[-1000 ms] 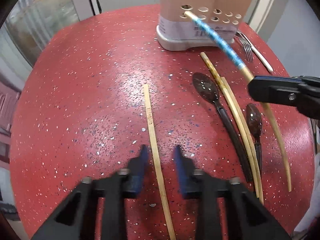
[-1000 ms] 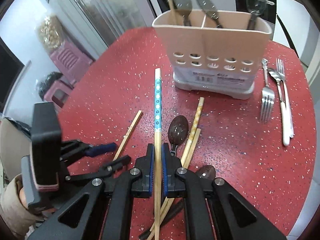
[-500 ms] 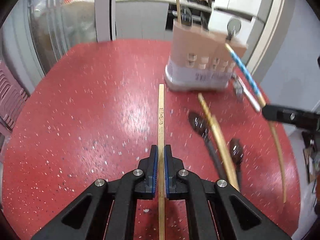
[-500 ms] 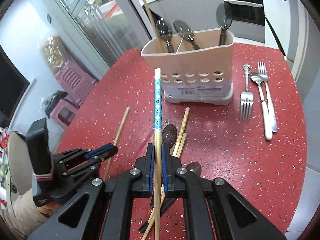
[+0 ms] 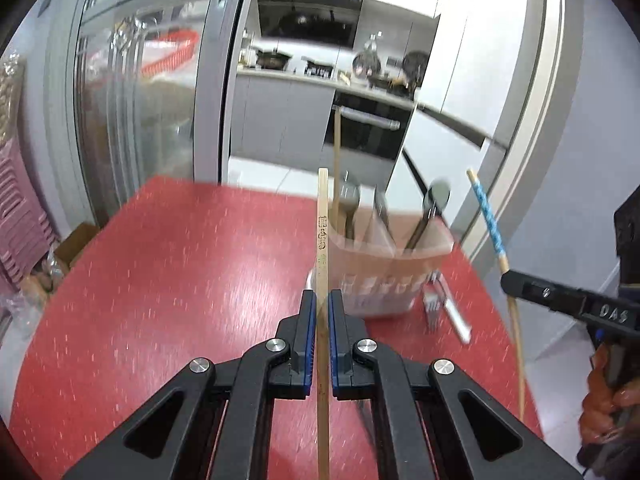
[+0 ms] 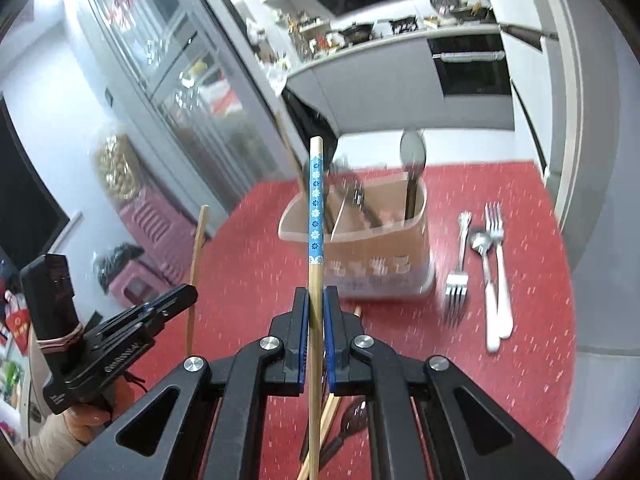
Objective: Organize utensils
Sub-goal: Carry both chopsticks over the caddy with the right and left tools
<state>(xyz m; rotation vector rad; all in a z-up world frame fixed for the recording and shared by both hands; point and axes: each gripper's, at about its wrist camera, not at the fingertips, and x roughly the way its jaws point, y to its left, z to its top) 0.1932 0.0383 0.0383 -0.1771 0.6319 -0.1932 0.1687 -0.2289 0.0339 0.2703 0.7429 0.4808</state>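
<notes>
A second ago my left claw (image 5: 319, 300) straddled the plain chopstick (image 5: 322, 240) flat on the red table (image 5: 168, 264); now it is clamped on it, lifted clear, tip toward the utensil holder (image 5: 384, 276). My right claw (image 6: 316, 296) stays clamped on the blue-patterned chopstick (image 6: 315, 208), also higher. Bare table lies left of the holder; forks (image 6: 460, 264) crowd its right, near the table's edge.

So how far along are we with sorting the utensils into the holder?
Partly done: the beige holder already has spoons and one chopstick standing in it. In hand: the left gripper is shut on a plain chopstick, the right gripper on a blue-patterned chopstick. Left on the red table: forks and a spoon beside the holder, plus chopsticks and dark spoons nearer the right gripper.
</notes>
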